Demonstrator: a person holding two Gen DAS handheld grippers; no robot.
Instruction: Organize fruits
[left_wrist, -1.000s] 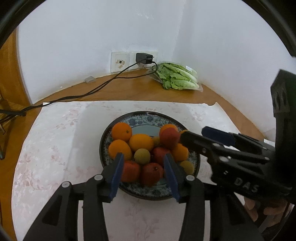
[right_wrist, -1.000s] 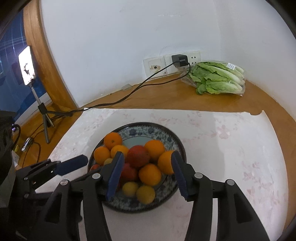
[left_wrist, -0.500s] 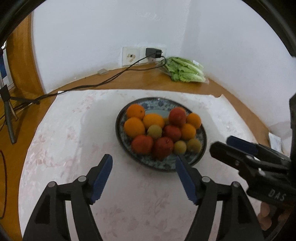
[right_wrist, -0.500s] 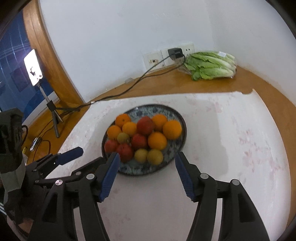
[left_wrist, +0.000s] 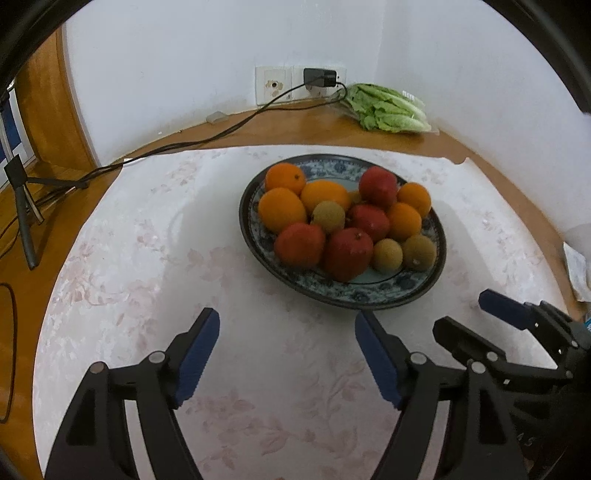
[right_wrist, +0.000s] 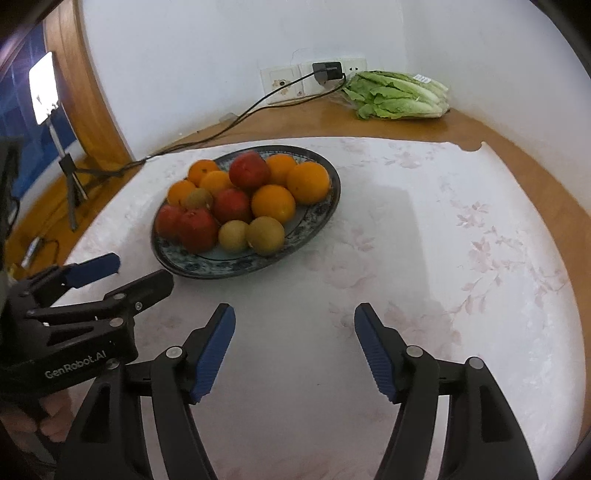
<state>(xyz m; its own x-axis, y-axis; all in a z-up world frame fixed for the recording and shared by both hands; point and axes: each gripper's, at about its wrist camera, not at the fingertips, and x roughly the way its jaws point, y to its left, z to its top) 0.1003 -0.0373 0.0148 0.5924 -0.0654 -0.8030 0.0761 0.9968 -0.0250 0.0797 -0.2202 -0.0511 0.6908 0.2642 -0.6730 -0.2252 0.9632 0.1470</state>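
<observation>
A blue-patterned plate on the white floral cloth holds several oranges, red apples and small yellow-brown fruits. My left gripper is open and empty, above the cloth short of the plate's near rim. It also shows in the right wrist view. My right gripper is open and empty, near side of the plate and to its right. It also shows in the left wrist view.
A bag of lettuce lies in the back corner by a wall socket with a black charger and its cable. A tripod stands at the left. The round wooden table edge rings the cloth.
Both grippers have pulled back from the plate toward me and opened wider. The fruit on the plate has not moved.
</observation>
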